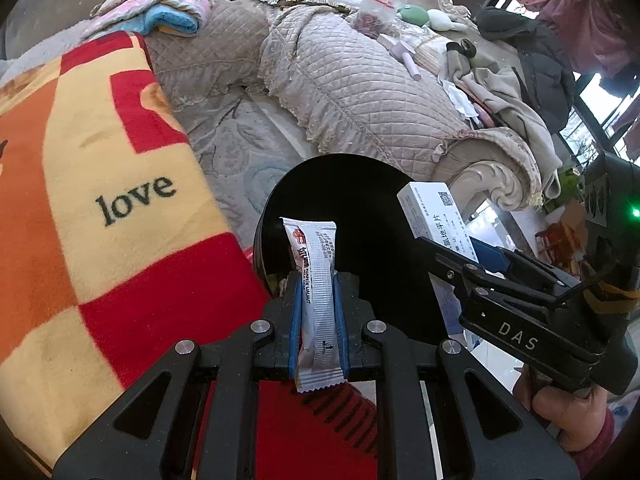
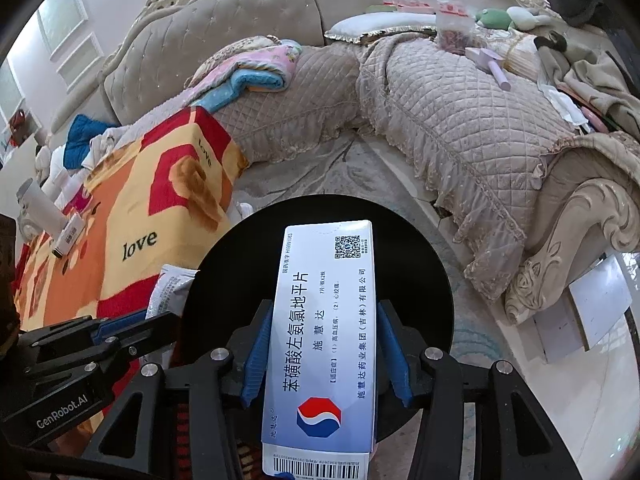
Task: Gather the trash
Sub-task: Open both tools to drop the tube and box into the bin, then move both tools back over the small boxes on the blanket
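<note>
Left wrist – left tongs (image 1: pixel 318 300) grip sachet (image 1: pixel 316 300); right tongs (image 2: pixel 324 348) grip medicine box (image 2: pixel 324 332) – over black bin (image 2: pixel 240 264).

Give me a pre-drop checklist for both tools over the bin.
1. Left tool shut on sachet: ok.
2. Right tool shut on box: ok.
3. Bin mouth open, unblocked: ok.
4. Box over bin mouth: ok.
5. Sachet over bin mouth: cannot tell; it stands near the rim.
6. Tools apart from each other: ok.
</note>
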`<state>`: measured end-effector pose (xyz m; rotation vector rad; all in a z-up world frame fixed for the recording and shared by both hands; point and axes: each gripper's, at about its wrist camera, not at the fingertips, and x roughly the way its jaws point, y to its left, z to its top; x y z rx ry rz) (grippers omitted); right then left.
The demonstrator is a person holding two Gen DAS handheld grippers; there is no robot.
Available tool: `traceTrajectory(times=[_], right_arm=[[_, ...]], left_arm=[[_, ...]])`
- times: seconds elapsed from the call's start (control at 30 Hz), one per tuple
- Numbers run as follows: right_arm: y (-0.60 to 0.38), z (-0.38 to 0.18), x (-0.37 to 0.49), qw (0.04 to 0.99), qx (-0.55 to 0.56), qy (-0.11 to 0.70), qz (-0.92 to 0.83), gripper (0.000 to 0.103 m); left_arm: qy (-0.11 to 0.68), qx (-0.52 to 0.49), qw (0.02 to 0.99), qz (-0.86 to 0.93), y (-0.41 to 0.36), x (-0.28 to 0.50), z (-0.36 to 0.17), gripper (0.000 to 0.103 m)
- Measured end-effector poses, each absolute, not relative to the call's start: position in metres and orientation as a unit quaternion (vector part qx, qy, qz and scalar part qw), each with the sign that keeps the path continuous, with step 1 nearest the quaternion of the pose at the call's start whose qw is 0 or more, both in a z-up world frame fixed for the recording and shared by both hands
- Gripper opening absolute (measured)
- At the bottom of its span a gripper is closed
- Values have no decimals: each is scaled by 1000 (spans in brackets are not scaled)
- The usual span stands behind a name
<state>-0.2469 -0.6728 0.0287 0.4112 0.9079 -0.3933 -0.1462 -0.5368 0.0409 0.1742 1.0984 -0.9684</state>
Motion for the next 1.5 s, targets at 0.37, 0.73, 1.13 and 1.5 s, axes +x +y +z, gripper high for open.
traceTrajectory(times=[0.37, 0.73, 1.13, 1.5], right_arm=[[-680, 30, -247, 854, 212, 430, -204, 64], [-658, 33, -234, 855, 203, 440, -187, 64], [-593, 38, -187, 867, 168, 455, -117, 69], [-531, 32, -144, 868, 137, 474, -60, 70]], left_arm=[[502, 61, 735, -452, -534, -144, 43, 31], [499, 39, 753, -428, -505, -129, 50, 46], [472, 69, 819, -319, -421, -85, 46, 46], [478, 44, 847, -230, -335, -39, 40, 46]])
